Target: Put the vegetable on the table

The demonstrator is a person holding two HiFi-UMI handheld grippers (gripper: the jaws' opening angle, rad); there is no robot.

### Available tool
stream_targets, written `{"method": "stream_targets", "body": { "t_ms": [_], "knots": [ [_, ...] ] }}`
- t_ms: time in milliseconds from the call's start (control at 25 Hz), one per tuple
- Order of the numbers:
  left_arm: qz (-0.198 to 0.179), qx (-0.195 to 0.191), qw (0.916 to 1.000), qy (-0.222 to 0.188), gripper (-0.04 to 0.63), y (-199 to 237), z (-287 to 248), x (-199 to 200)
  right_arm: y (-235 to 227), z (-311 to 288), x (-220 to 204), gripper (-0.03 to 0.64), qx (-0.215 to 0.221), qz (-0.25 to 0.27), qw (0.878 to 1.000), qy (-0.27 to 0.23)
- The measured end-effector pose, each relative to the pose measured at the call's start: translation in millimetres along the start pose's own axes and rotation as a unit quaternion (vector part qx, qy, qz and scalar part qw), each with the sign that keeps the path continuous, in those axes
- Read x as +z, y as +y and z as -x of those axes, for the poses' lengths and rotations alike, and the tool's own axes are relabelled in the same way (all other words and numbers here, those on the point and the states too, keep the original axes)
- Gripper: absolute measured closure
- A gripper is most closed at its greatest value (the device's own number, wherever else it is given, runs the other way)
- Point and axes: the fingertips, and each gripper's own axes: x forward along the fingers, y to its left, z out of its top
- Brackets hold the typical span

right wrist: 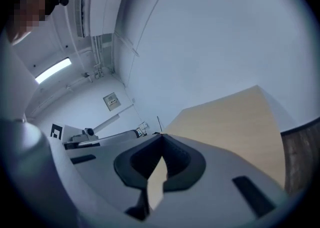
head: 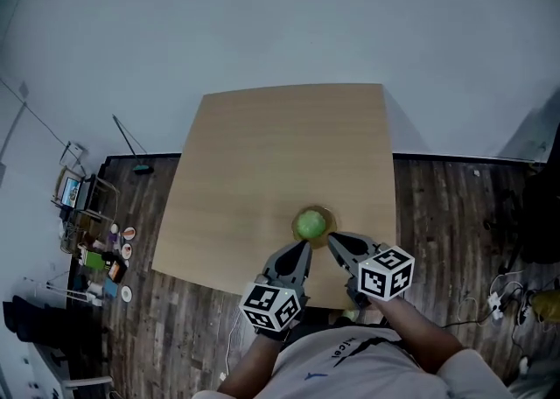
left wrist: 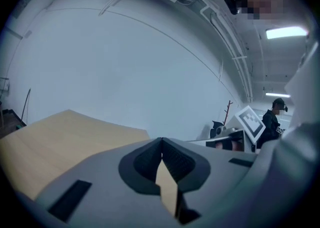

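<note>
A round green vegetable [head: 310, 224] sits in a shallow brown dish [head: 325, 213] near the front edge of the light wooden table [head: 280, 152]. Just in front of it, my left gripper [head: 305, 248] and right gripper [head: 333, 239] point at it from either side, both shut and holding nothing. In the left gripper view the jaws [left wrist: 161, 140] meet above the table top [left wrist: 55, 139]. In the right gripper view the jaws [right wrist: 161, 136] are likewise together over the table [right wrist: 235, 122]. Neither gripper view shows the vegetable.
Small clutter and a screen [head: 92, 248] lie on the dark plank floor at the left, with a broom [head: 131, 150] by the wall. Cables [head: 500, 299] lie at the right. A person [left wrist: 274, 117] stands in the distance.
</note>
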Motion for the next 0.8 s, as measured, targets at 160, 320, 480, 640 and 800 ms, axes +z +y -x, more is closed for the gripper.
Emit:
{"method": "stream_targets", "body": {
  "t_ms": [160, 320, 480, 640, 800],
  "knots": [
    [-0.011, -0.005, 0.9998, -0.014, 0.581, -11, 8, 13, 21, 10, 21, 0.603, 0.007, 0.058, 0.998, -0.023],
    [-0.010, -0.008, 0.9996, -0.026, 0.581, -18, 13, 23, 31, 14, 28, 0.603, 0.013, 0.070, 0.997, -0.030],
    [-0.010, -0.003, 0.9994, -0.032, 0.581, -18, 19, 27, 34, 14, 27, 0.603, 0.013, 0.068, 0.997, -0.029],
    [-0.009, 0.003, 0.9993, -0.037, 0.581, -18, 27, 26, 38, 17, 23, 0.604, 0.014, 0.069, 0.997, -0.029],
    [-0.008, 0.006, 0.9993, -0.036, 0.582, -16, 28, 24, 39, 16, 24, 0.604, 0.015, 0.069, 0.997, -0.030]
  ]
}}
